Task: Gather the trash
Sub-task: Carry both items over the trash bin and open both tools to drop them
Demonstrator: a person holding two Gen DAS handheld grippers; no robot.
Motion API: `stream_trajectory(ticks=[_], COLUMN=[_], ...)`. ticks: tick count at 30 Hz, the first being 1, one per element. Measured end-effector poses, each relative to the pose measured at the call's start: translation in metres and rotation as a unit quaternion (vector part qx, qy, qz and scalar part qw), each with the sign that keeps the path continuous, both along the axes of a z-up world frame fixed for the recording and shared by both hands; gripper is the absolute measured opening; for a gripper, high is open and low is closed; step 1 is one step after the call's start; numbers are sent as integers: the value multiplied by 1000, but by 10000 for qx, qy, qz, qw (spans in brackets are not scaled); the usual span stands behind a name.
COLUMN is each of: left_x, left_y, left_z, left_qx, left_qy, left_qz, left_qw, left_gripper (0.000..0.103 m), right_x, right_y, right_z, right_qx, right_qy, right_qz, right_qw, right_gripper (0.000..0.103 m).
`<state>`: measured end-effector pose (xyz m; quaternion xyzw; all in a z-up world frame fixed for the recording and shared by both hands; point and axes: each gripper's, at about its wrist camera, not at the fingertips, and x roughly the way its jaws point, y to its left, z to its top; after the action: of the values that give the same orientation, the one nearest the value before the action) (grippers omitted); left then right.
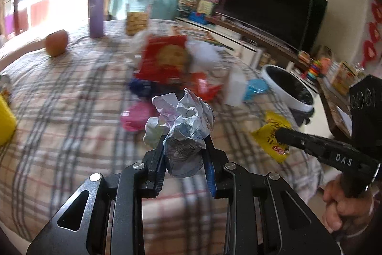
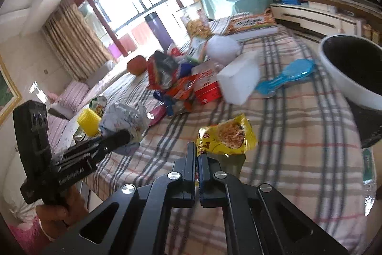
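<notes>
Left tongs (image 1: 185,147) clench crumpled paper (image 1: 188,116); right tongs (image 2: 197,154) pinch yellow wrapper (image 2: 226,133) near bin (image 2: 353,68).

**Where there's room around the bin**

Bare plaid tablecloth (image 2: 298,126) runs open up to the white bin (image 2: 346,78). Left of the bin it's blocked: blue spoon (image 2: 286,78), white box (image 2: 238,80), then a wrapper pile (image 2: 176,87) farther left.
</notes>
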<state>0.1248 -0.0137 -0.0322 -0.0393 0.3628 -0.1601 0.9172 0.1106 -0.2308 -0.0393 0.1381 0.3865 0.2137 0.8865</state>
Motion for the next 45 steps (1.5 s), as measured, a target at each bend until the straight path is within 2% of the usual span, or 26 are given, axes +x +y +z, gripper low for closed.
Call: stream_trajectory(ticks=[7, 27, 36, 45], left_x=[7, 34, 58, 90], left_y=[-47, -171, -214, -250], left_z=[5, 17, 16, 20], left_qx=[-50, 309, 455, 409], left_qy=[36, -9, 1, 140], left_qz=[-458, -1480, -1731, -1920], left_qw=[9989, 9885, 9838, 9804], left_gripper=[26, 26, 26, 26], right_x=[-8, -3, 17, 47], right_y=[-44, -149, -188, -215], right_z=[9, 25, 30, 29], right_qx=[58, 181, 242, 217], right_qy=[-131, -337, -352, -296], right_qz=[-472, -1355, -1592, -1713], right_qw=[9988, 9900, 9863, 9845], right_gripper=[1, 1, 1, 1])
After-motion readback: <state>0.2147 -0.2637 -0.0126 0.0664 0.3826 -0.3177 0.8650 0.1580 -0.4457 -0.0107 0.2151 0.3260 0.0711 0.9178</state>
